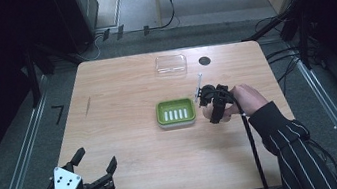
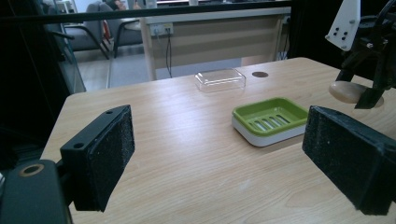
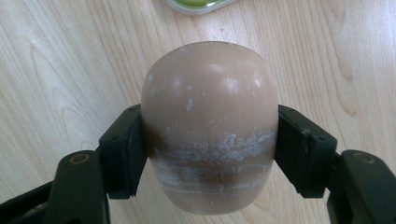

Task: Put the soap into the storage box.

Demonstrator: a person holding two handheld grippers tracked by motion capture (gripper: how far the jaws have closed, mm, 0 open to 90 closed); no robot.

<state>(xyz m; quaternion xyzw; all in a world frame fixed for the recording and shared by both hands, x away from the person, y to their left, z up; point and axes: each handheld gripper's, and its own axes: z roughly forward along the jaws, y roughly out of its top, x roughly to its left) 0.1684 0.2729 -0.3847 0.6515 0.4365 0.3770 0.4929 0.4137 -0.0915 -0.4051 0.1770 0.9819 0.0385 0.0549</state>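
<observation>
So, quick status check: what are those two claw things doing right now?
Right gripper shut on tan soap bar, beside green soap dish. Left gripper open, idle at near table edge. Dish empty, path clear.

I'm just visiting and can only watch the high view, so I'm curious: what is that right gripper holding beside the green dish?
Observer: The right gripper is shut on a smooth tan bar of soap, rounded like an egg, with whitish scuff marks across it.
Operator: Is it touching the green soap dish?
Observer: No. In the left gripper view the soap hangs above the table, off to the side of the green soap dish and apart from it.
Operator: And that clear thing at the back?
Observer: It is a clear plastic lid, lying dome up on the table by itself.
Operator: Is the other gripper holding anything?
Observer: No. The left gripper has its jaws wide apart with nothing between them.
</observation>
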